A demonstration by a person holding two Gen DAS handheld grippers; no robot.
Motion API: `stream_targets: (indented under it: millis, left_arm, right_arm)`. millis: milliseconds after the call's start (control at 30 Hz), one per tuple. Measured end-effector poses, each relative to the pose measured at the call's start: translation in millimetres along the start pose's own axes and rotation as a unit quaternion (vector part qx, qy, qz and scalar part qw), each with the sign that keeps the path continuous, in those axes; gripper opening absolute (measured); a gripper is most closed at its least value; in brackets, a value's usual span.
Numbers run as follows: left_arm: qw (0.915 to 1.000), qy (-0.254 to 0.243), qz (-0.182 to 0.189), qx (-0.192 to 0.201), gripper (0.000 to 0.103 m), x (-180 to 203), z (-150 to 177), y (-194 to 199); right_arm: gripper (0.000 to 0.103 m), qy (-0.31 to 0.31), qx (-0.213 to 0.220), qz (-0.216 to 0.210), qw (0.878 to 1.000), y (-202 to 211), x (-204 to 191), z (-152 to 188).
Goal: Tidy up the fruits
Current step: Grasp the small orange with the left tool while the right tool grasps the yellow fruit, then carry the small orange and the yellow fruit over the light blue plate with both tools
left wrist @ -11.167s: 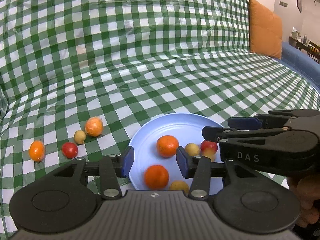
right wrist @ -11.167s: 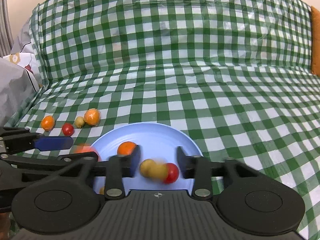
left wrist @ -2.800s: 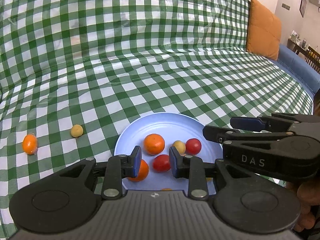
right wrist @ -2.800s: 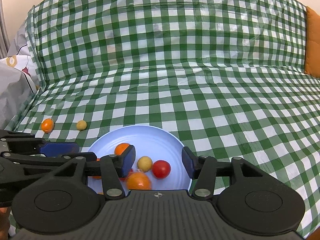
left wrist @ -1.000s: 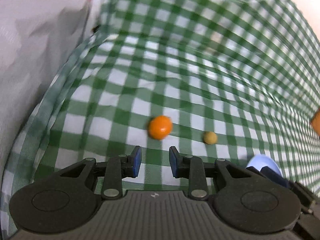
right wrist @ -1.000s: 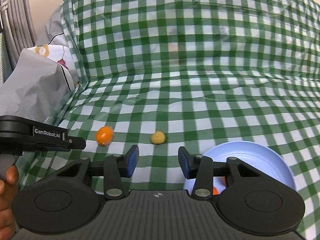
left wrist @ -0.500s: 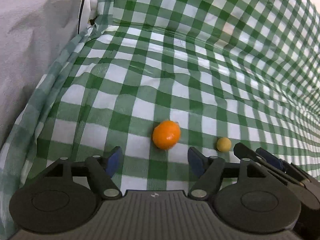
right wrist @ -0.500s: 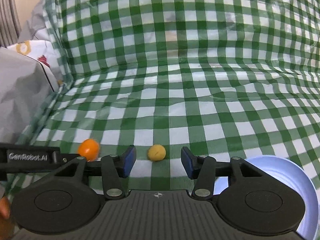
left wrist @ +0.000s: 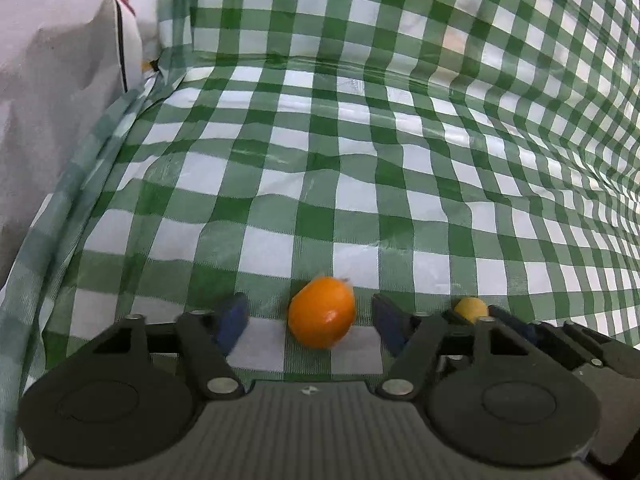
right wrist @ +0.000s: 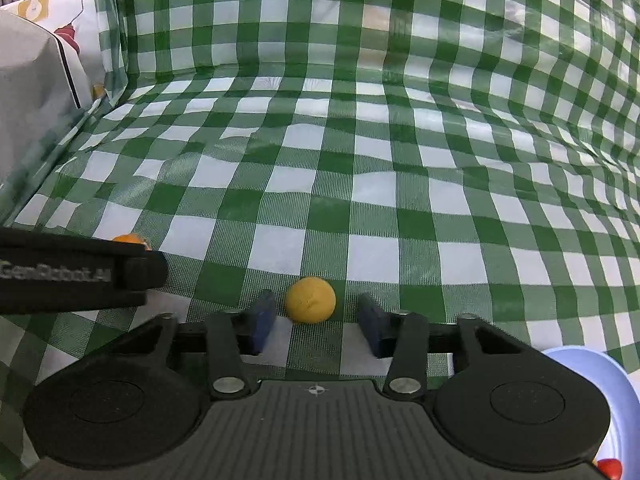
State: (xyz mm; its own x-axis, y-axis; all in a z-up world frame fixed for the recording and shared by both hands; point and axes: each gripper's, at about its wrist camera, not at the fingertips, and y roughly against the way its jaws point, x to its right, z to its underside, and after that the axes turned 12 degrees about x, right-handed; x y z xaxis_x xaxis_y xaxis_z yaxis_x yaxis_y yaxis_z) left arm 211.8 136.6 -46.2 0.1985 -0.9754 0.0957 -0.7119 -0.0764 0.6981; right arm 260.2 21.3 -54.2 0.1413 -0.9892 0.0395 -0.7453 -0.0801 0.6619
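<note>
An orange fruit [left wrist: 322, 312] lies on the green checked cloth [left wrist: 360, 160] between the fingers of my left gripper [left wrist: 310, 320]. Its jaws are closing, and a gap shows on each side of the fruit. A small yellow fruit [right wrist: 310, 300] lies between the fingertips of my right gripper [right wrist: 316, 320], whose jaws are closing with the pads still clear of it. In the left wrist view the yellow fruit [left wrist: 471, 309] shows just right of my fingers. The blue plate [right wrist: 600, 368] sits at the lower right, with a red fruit [right wrist: 608, 468] on it.
A grey and white cushion [left wrist: 52, 100] stands against the left edge of the cloth. The cloth rises steeply behind the fruits. My left gripper's black body [right wrist: 80, 276] crosses the right wrist view at the left, hiding most of the orange fruit [right wrist: 128, 239].
Both grippers have sunk and closed in on the cloth. The orange fruit now lies between the left fingers and the yellow fruit between the right ones. The left jaws widened, then narrowed.
</note>
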Motion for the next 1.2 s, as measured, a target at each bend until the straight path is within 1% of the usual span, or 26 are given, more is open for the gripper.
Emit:
stream_targets:
  millis: [33,67,133,233,333,433,533,767,900,1000,1100,1200]
  left_arm:
    - [1.0000,-0.003,0.001,0.000,0.047,1,0,-1]
    - [1.0000,-0.004,0.005,-0.002,0.039,1,1,-2]
    - [1.0000,-0.006,0.003,0.001,0.039,1,0,1]
    - [0.9999,-0.012,-0.009,0.009,0.039,-2,-2,7]
    - [0.9999,-0.003,-0.015,0.005,0.040,-9,-3,8]
    - [0.9998,0.004,-0.018,-0.011,0.040,-12,-2,2]
    - [0.9998,0.004,-0.018,-0.008,0.041,-10,-2,2]
    - [0.9998,-0.006,-0.021,0.001,0.039,-3,-1,1]
    - [0.9993,-0.015,-0.021,0.028,0.039,-1,-1,19]
    - [0.9990,-0.017,-0.019,0.037,0.039,-1,3,35]
    - [0.9988,-0.027,-0.020,0.036,0.039,1,9,55]
    - [0.9970,-0.058,-0.014,0.050,0.039,12,10,86]
  right_arm:
    - [0.028,0.002,0.000,-0.002,1.000,1,0,0]
    - [0.028,0.002,0.001,-0.002,1.000,1,1,0]
    - [0.028,-0.007,0.003,-0.003,1.000,4,3,-1]
    - [0.028,-0.031,0.010,-0.006,0.999,13,9,-6]
    - [0.028,-0.054,0.002,-0.022,0.998,20,13,-10]
    - [0.028,-0.048,-0.012,-0.028,0.998,18,9,-8]
    - [0.028,-0.043,-0.034,-0.025,0.998,6,3,-6]
    - [0.028,-0.047,-0.031,-0.025,0.998,7,3,-5]
    - [0.028,-0.064,-0.011,-0.026,0.998,21,10,-7]
    - [0.028,-0.066,0.013,-0.030,0.997,41,12,-11]
    - [0.028,-0.062,0.043,-0.031,0.997,69,15,-20]
    - [0.028,-0.067,0.076,-0.038,0.994,106,24,-26]
